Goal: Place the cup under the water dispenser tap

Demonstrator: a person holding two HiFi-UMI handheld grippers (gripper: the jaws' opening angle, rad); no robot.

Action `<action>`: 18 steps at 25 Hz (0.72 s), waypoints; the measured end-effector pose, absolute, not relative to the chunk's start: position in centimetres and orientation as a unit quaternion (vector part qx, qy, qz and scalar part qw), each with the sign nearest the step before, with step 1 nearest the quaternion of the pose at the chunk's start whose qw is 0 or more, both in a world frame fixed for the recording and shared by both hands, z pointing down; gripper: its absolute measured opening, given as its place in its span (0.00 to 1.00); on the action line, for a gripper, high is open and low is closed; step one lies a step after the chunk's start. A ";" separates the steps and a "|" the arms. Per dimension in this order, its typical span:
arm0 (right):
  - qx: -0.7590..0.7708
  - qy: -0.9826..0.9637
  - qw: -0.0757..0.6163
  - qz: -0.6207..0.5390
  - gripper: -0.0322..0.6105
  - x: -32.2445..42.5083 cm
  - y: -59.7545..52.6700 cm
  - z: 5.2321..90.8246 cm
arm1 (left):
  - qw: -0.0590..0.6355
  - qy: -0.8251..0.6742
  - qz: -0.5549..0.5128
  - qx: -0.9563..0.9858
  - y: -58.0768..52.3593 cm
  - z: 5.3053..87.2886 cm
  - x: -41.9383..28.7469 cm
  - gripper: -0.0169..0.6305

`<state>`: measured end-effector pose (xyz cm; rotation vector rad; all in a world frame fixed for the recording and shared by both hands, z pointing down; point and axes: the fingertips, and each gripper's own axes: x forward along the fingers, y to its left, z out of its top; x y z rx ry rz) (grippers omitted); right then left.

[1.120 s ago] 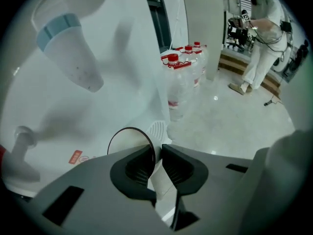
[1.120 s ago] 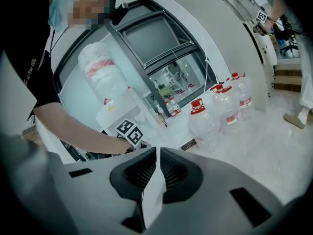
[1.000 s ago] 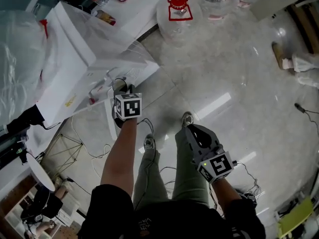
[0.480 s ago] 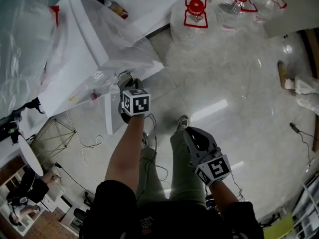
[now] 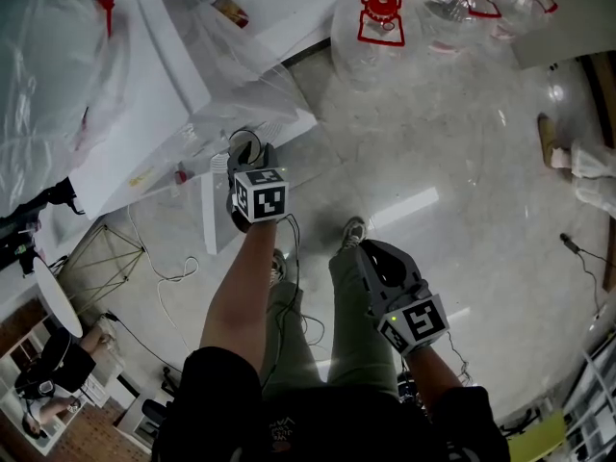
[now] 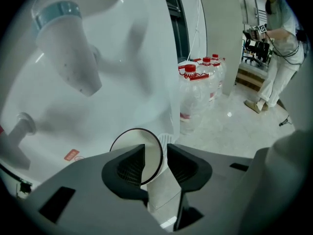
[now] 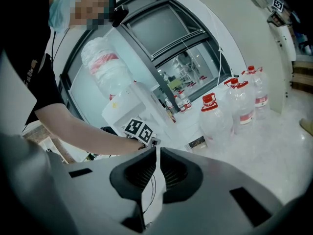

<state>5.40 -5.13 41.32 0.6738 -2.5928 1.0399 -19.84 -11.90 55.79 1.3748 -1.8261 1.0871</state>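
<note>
A white paper cup [image 6: 135,139] with a dark rim stands at the front of the white water dispenser [image 5: 144,104]. It sits below and right of a blue-ringed tap [image 6: 68,53]. A second tap [image 6: 14,138] sticks out at the far left. My left gripper [image 6: 156,153] reaches over the cup's rim and its jaws are opening. The cup's wall is between them, and a gap shows beside the right jaw. In the head view this gripper [image 5: 245,157] is at the dispenser's front. My right gripper [image 7: 157,153] hangs low by my legs, shut and empty.
Several large water bottles with red caps [image 5: 377,17] stand on the glossy floor behind the dispenser. Cables [image 5: 164,268] trail on the floor at the left. A person in white [image 6: 279,48] stands far off at the right, near a desk.
The head view has shifted a little. My left gripper stays at the dispenser's front and my right gripper stays low by my legs.
</note>
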 end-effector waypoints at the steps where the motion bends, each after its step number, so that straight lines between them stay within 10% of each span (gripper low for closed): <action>1: 0.234 -0.894 0.133 0.358 0.12 5.3 -4.9 41.3 | 0.297 -0.688 0.406 0.523 -11.9 55.7 -19.8 0.24; 18: 0.271 -0.891 0.124 0.344 0.12 1.0 2.3 38.2 | 0.216 -0.644 0.350 0.646 -9.1 50.0 -17.8 0.25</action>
